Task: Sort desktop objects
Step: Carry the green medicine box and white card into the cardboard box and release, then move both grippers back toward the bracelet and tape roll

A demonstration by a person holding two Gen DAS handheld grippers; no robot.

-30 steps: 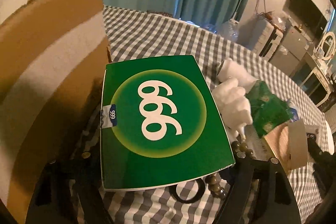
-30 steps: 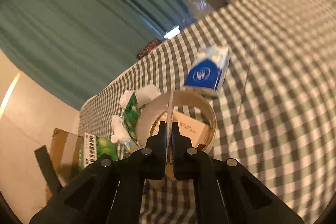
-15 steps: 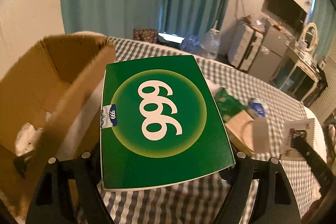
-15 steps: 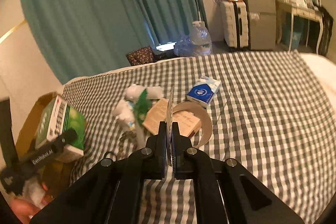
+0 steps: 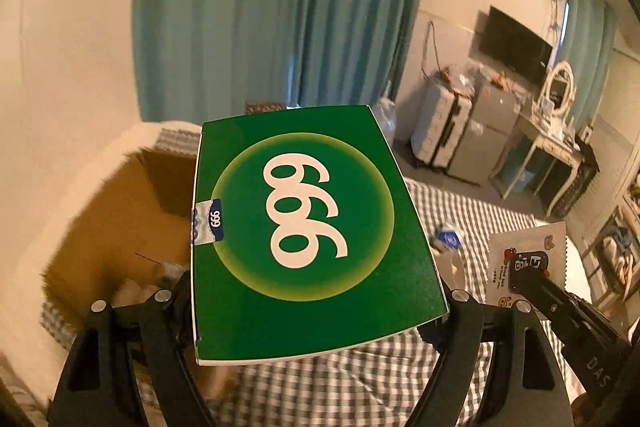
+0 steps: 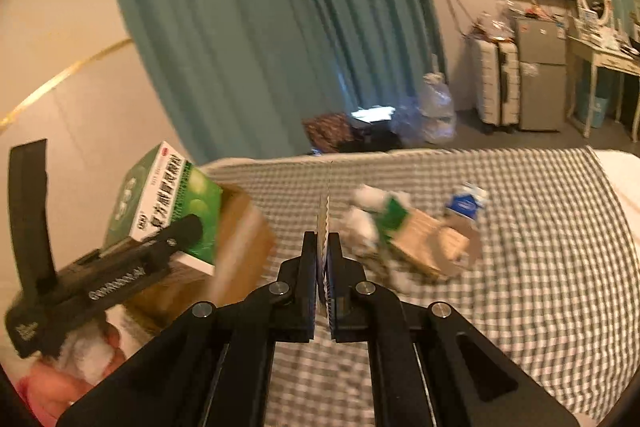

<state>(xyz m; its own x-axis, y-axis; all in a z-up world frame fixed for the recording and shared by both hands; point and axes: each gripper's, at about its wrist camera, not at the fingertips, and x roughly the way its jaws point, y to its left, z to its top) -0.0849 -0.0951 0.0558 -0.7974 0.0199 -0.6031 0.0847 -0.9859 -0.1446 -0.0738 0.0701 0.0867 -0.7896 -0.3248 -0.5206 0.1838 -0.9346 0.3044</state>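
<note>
Here the left gripper [image 5: 316, 307] carries a green rectangular cardboard medicine box [image 5: 308, 227], jaws clamping its sides, above the brown cardboard carton [image 5: 132, 223]. The right gripper [image 6: 324, 267] pinches a flat white serrated-edge sachet [image 5: 524, 263]; next, lowering and release inside the carton

We have lifted the green box [image 5: 312, 231] in our left gripper [image 5: 316, 307] clear of the cloth [image 5: 472, 211]; it now hangs above the open carton [image 5: 120, 227], which sat beside it before. Our right gripper [image 6: 323, 263] has raised the thin packet [image 5: 524, 259] off the tape roll [image 6: 456, 247] and swung level, so the pile lies farther off.
</note>
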